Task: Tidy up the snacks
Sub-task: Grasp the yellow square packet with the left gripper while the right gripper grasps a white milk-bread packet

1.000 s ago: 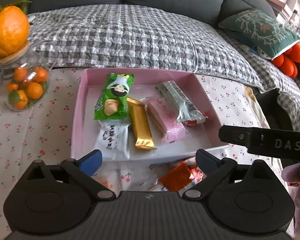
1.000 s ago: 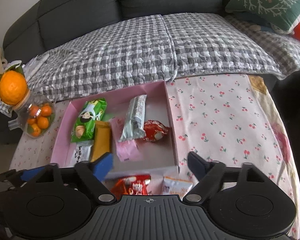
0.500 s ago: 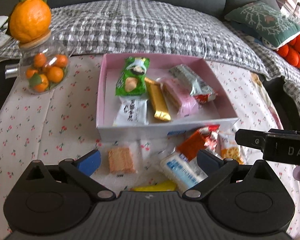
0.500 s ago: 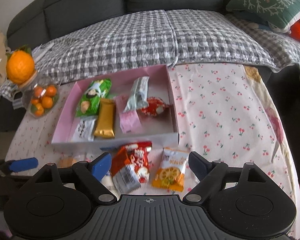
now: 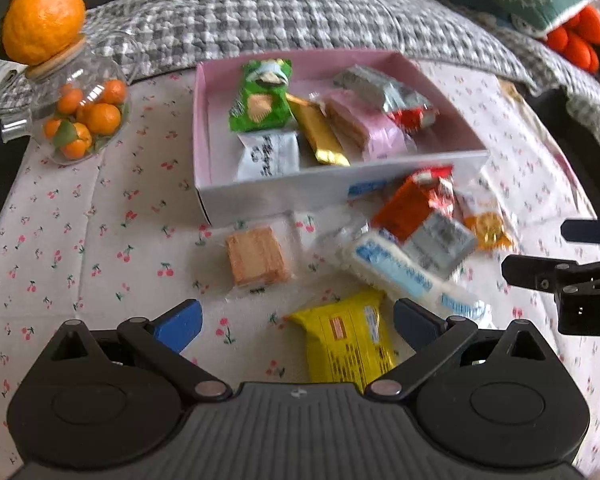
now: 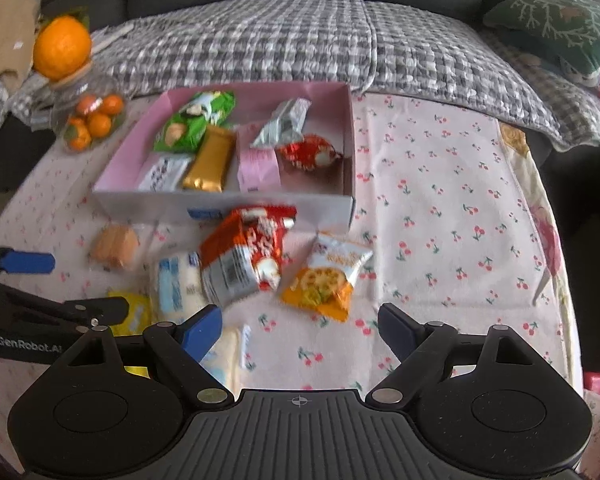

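Observation:
A pink box (image 5: 204, 128) (image 6: 350, 128) on the cherry-print cloth holds several wrapped snacks: green, gold, pink, silver, white and red. Loose snacks lie in front of it: a wafer pack (image 5: 256, 256) (image 6: 114, 246), a red-orange pack (image 5: 414, 204) (image 6: 246, 252), a white-and-blue bar (image 5: 412, 276) (image 6: 176, 284), an orange pouch (image 6: 326, 276) (image 5: 486, 228) and a yellow pack (image 5: 348, 340). My left gripper (image 5: 296, 322) hangs open over the near cloth, the yellow pack lying between its fingers, untouched. My right gripper (image 6: 300, 326) is open too, just short of the orange pouch.
A glass jar of small oranges (image 5: 80, 112) (image 6: 90, 120) with a big orange on its lid stands left of the box. A sofa with a checked blanket (image 6: 280, 40) runs behind the table. A green cushion (image 6: 560, 28) lies at the far right.
Both grippers have drawn back from the box and sunk toward the cloth, bringing the loose snacks in front of the box into view. Both stay open and hold nothing.

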